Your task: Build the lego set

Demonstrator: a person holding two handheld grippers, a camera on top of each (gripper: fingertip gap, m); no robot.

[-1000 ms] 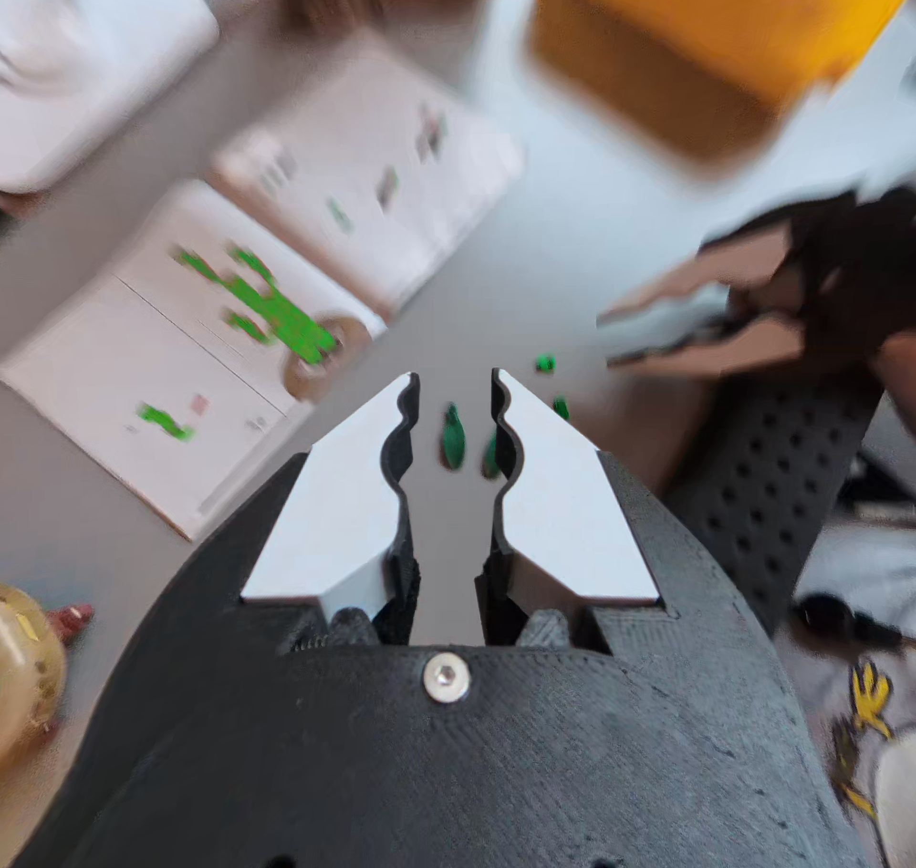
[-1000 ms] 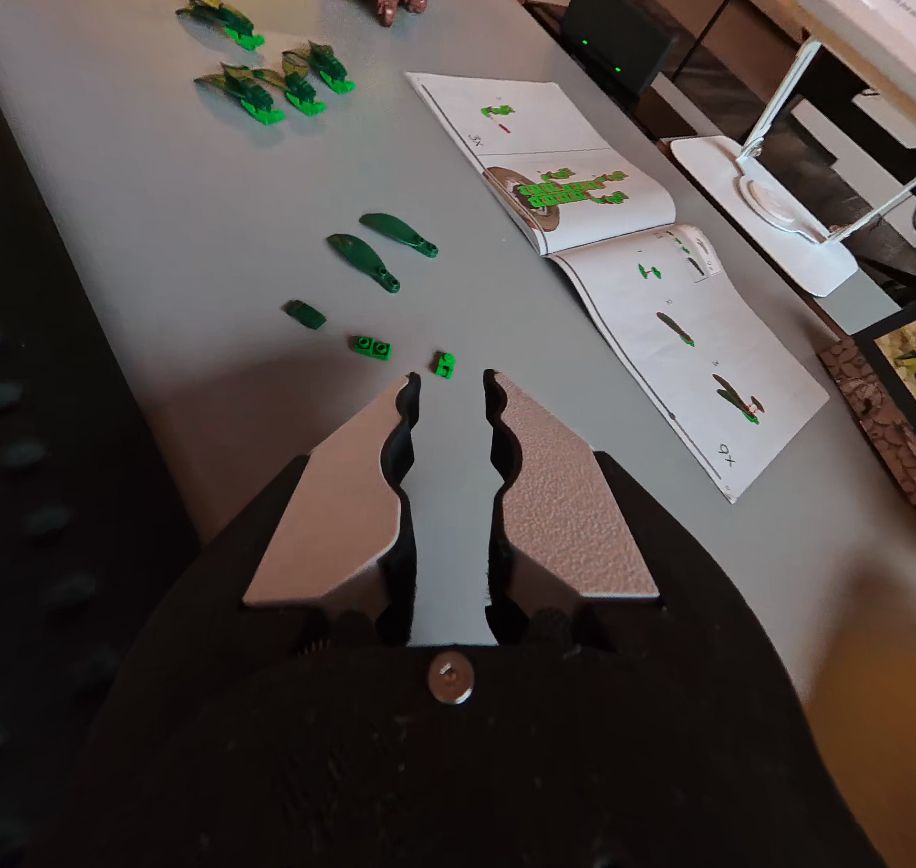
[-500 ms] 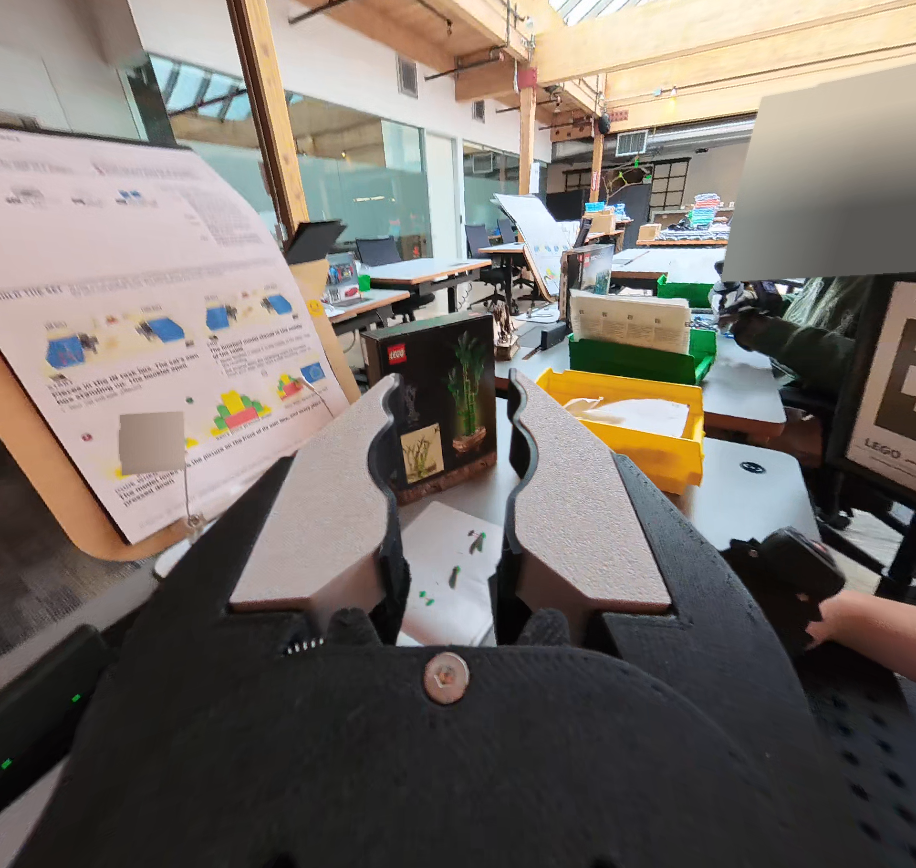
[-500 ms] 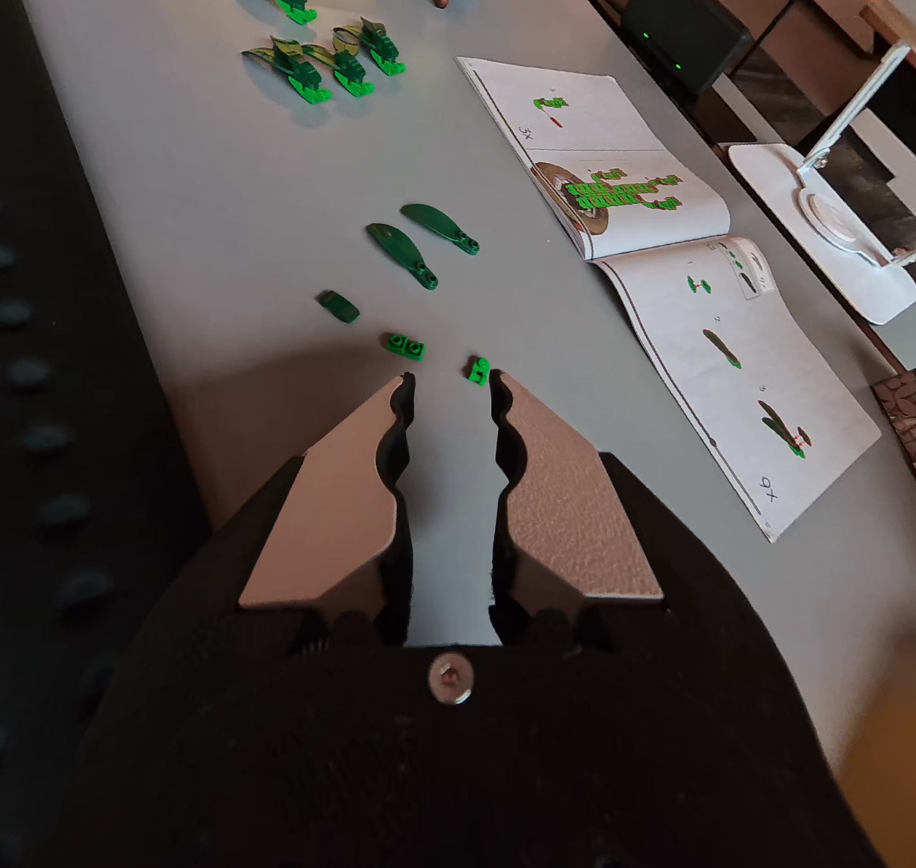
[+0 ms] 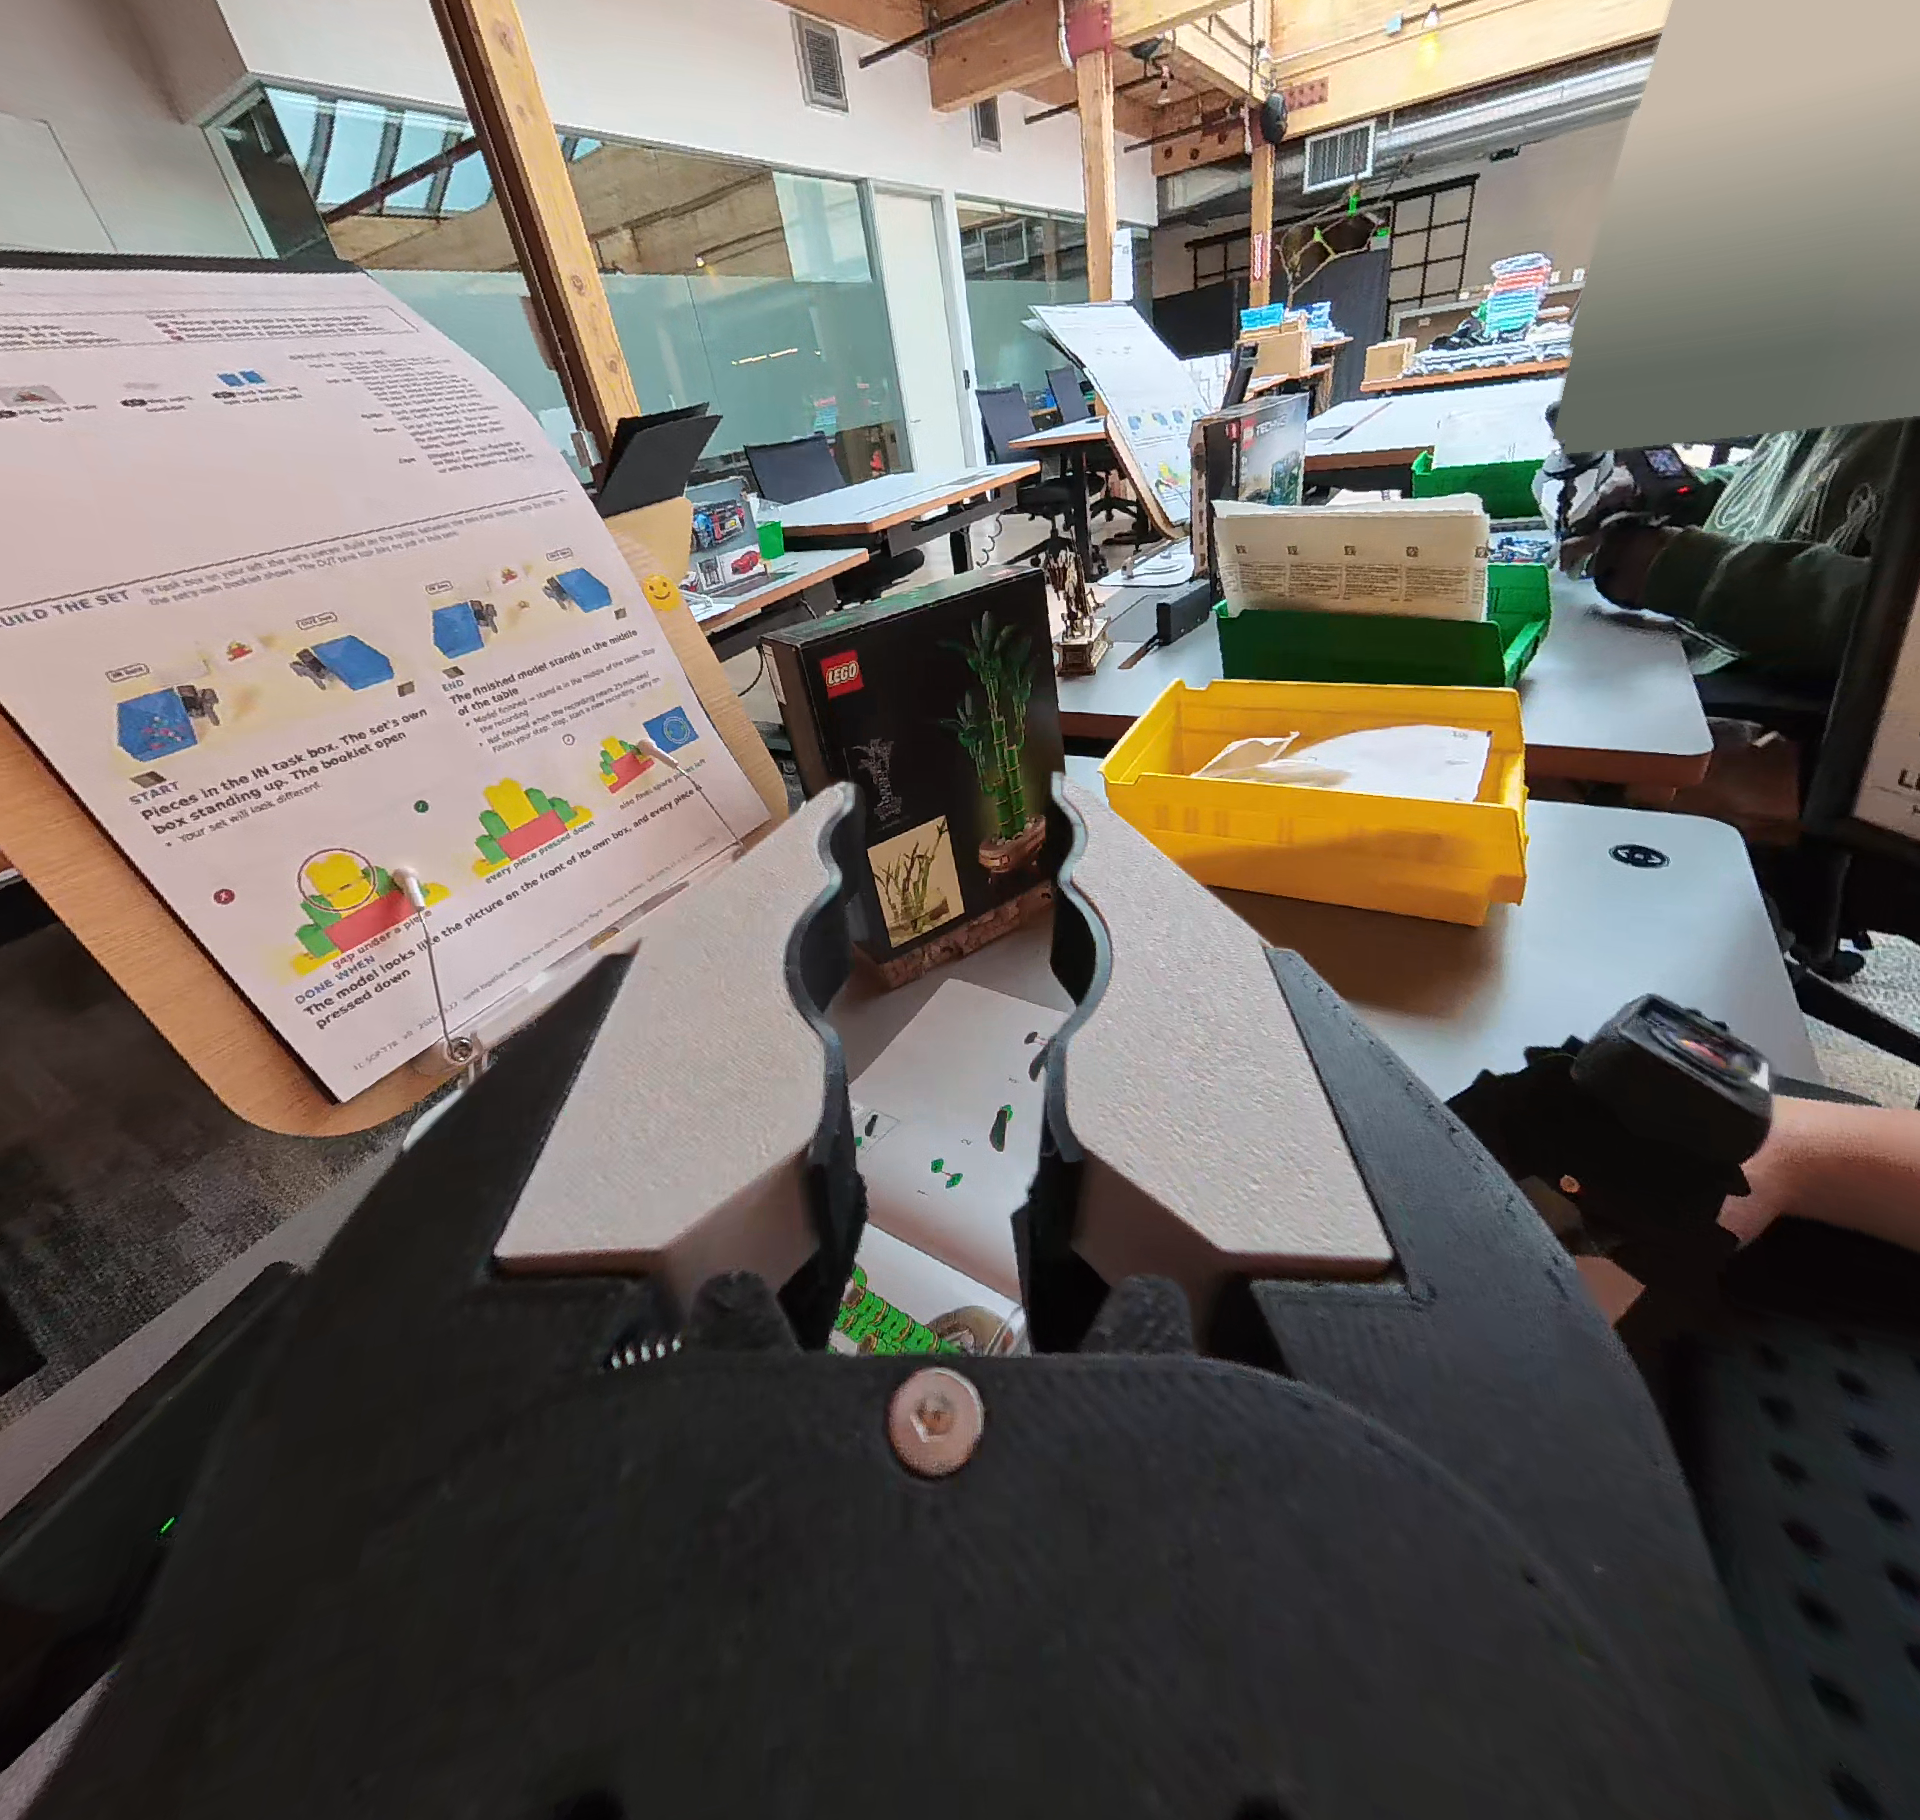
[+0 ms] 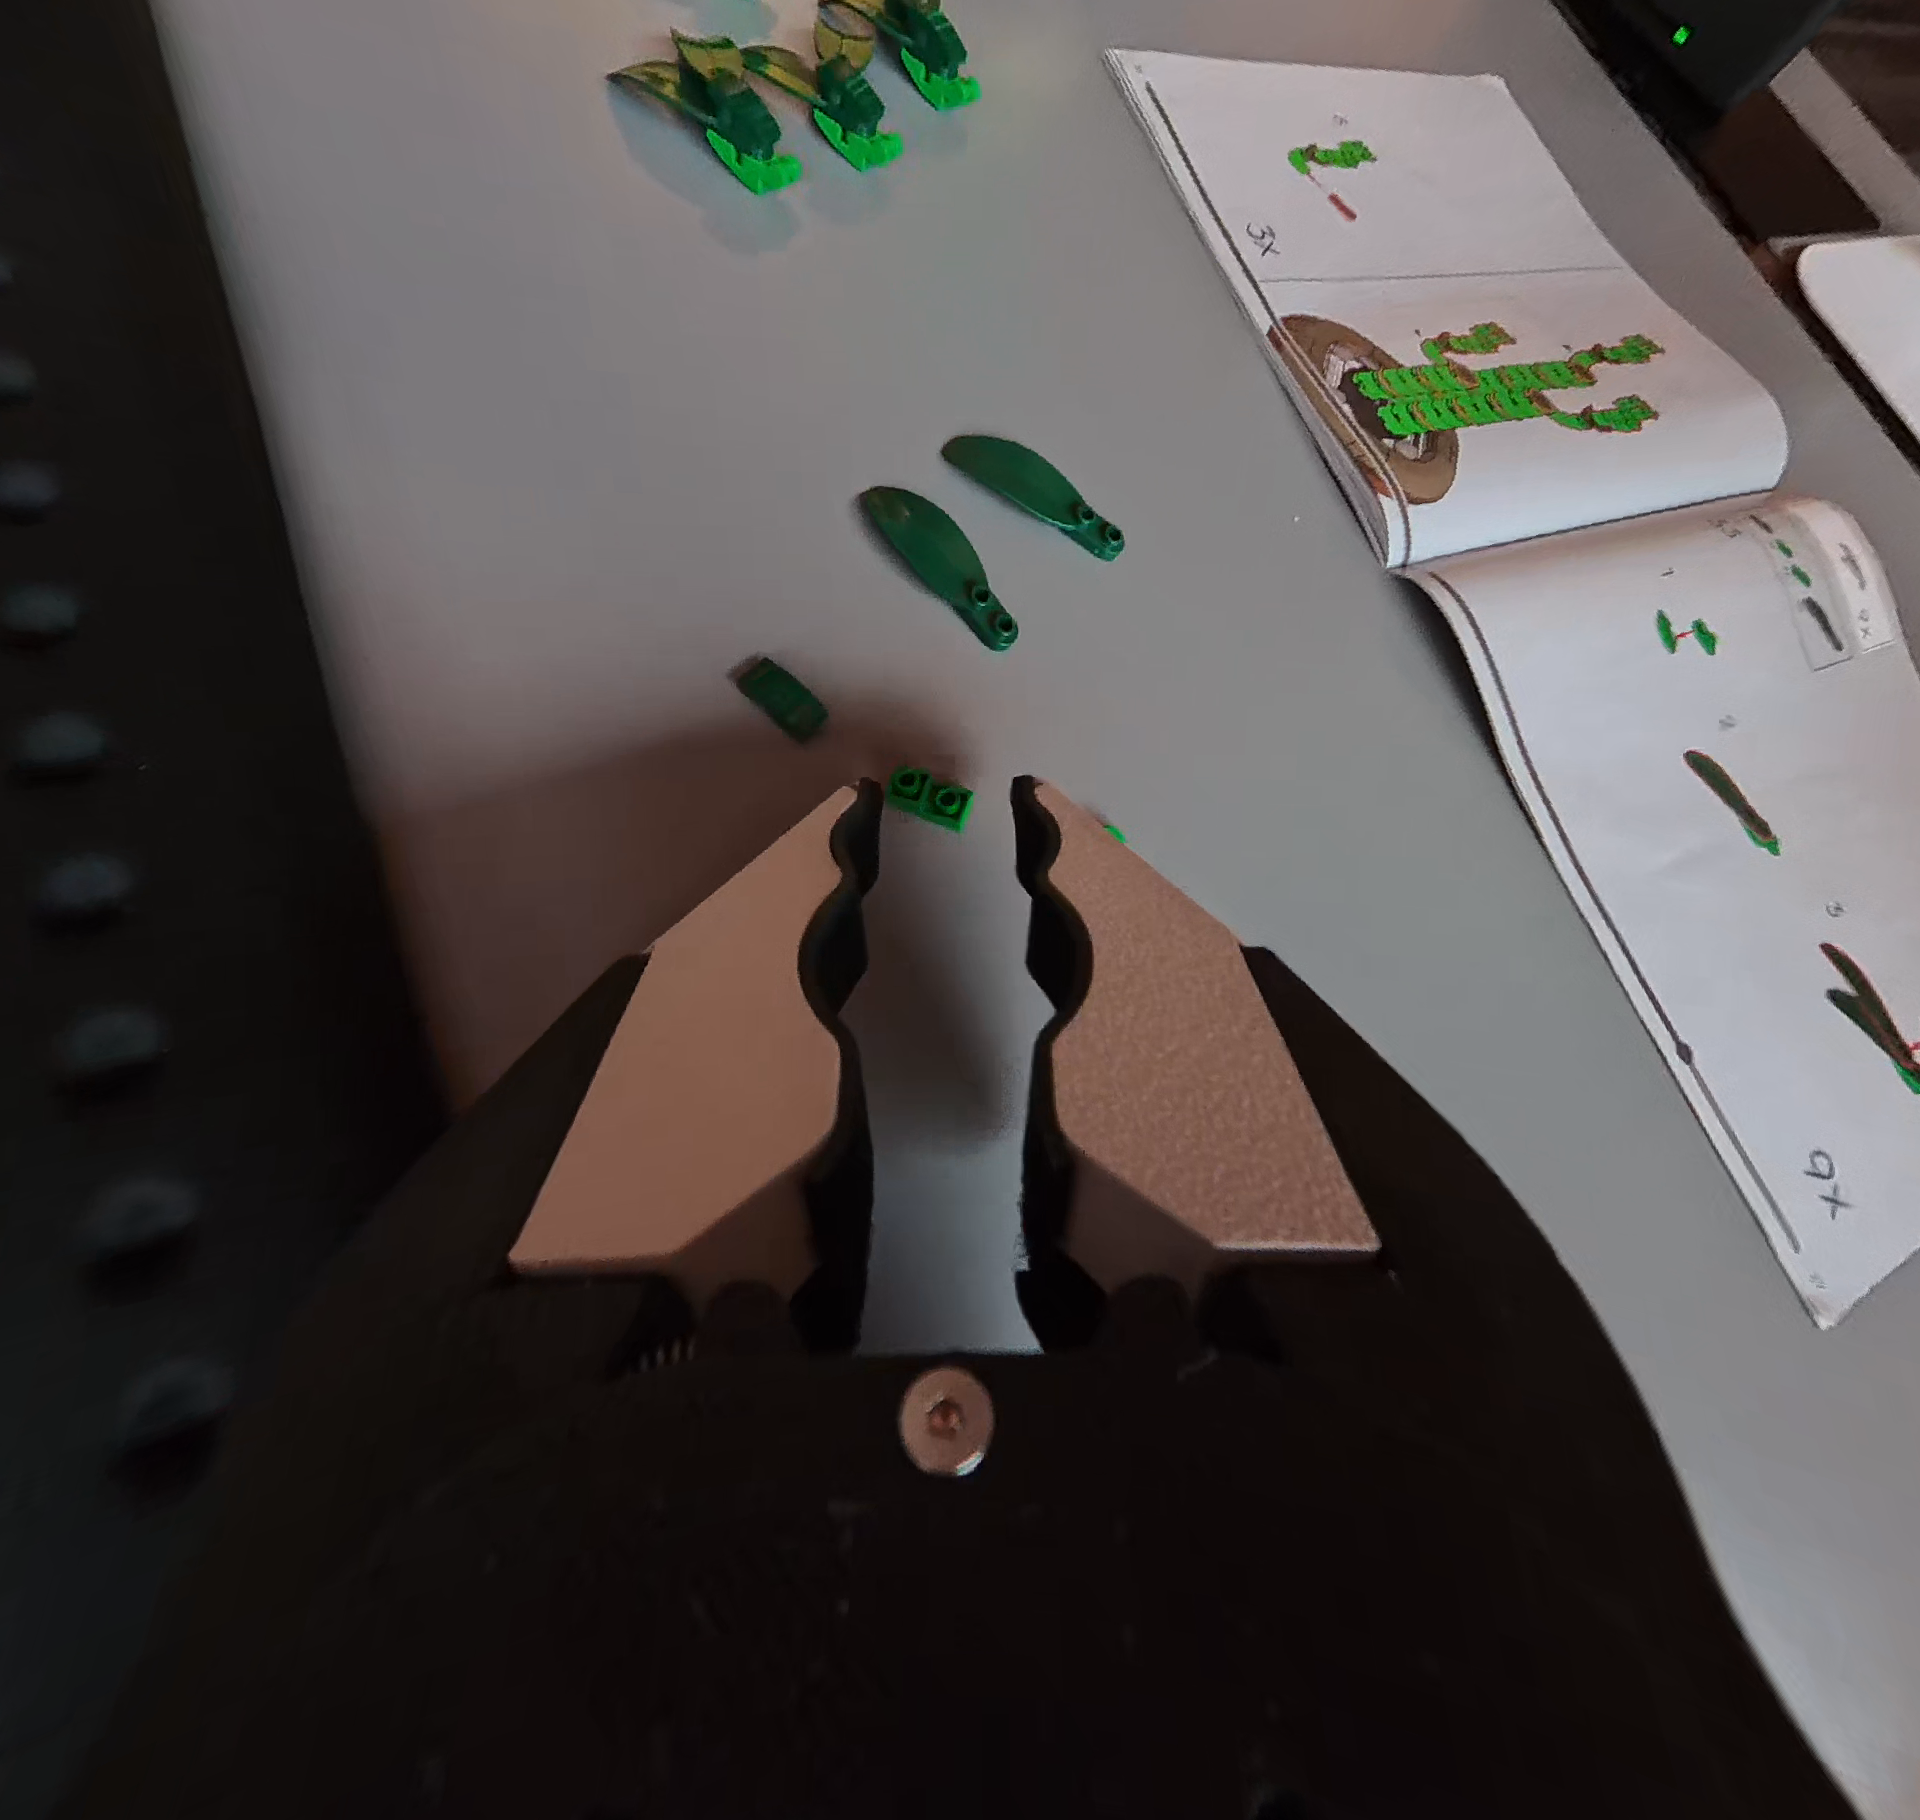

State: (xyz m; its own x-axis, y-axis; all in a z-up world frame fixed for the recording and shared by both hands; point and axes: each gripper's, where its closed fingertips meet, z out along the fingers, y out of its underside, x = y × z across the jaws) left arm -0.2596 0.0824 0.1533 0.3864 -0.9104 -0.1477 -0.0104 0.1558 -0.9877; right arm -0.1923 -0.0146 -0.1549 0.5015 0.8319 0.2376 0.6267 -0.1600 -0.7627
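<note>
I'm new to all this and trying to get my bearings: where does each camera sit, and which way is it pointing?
Left wrist view: sits on the left hand-held gripper, raised and facing across the room at the set's box and yellow bin; its open fingers show.
Right wrist view: sits on the right hand-held gripper, angled down at green pieces on the grey table; its open fingers show.
Both show the open booklet.

Left wrist view faces level across the room; right looks steeply down; both show the booklet (image 6: 1538, 399).

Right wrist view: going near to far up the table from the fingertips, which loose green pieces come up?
Bright green two-stud plate → small dark green sloped piece → two dark green leaf-shaped pieces → cluster of assembled green leaf sprigs.
</note>
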